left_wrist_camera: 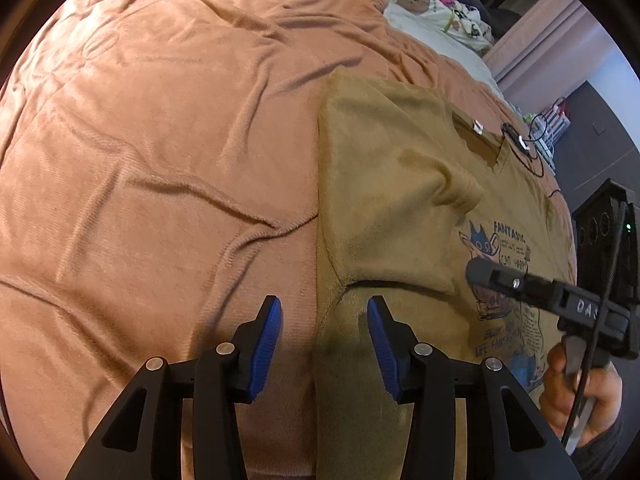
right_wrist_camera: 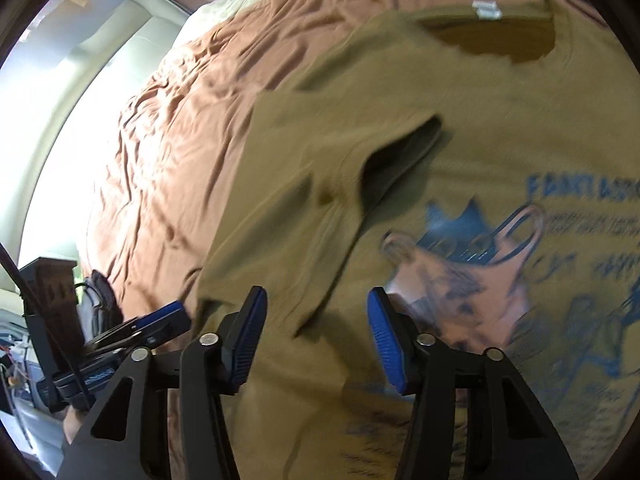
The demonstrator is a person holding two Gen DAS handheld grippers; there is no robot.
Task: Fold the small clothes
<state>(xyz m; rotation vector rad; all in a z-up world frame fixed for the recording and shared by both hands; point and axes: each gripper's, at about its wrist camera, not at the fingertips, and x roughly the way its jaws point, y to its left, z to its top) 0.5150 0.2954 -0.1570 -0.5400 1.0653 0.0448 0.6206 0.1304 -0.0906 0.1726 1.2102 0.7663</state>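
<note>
Lying flat, soft olive printed T-shirt [left_wrist_camera: 400, 208] on rumpled velvety blanket [left_wrist_camera: 160, 140]

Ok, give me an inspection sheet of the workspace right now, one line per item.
Surface: bed under a rumpled orange blanket.
Job's things: tan T-shirt lying print side up, left sleeve folded inward over the chest.
Clutter: black cord with small clips by the collar.
Grippers: left claw open, straddling the shirt's side edge; right claw open above the shirt, empty.
Cables: black cable along the right tool.
Surroundings: pale bear-print bedding, curtain, dark furniture.
</note>
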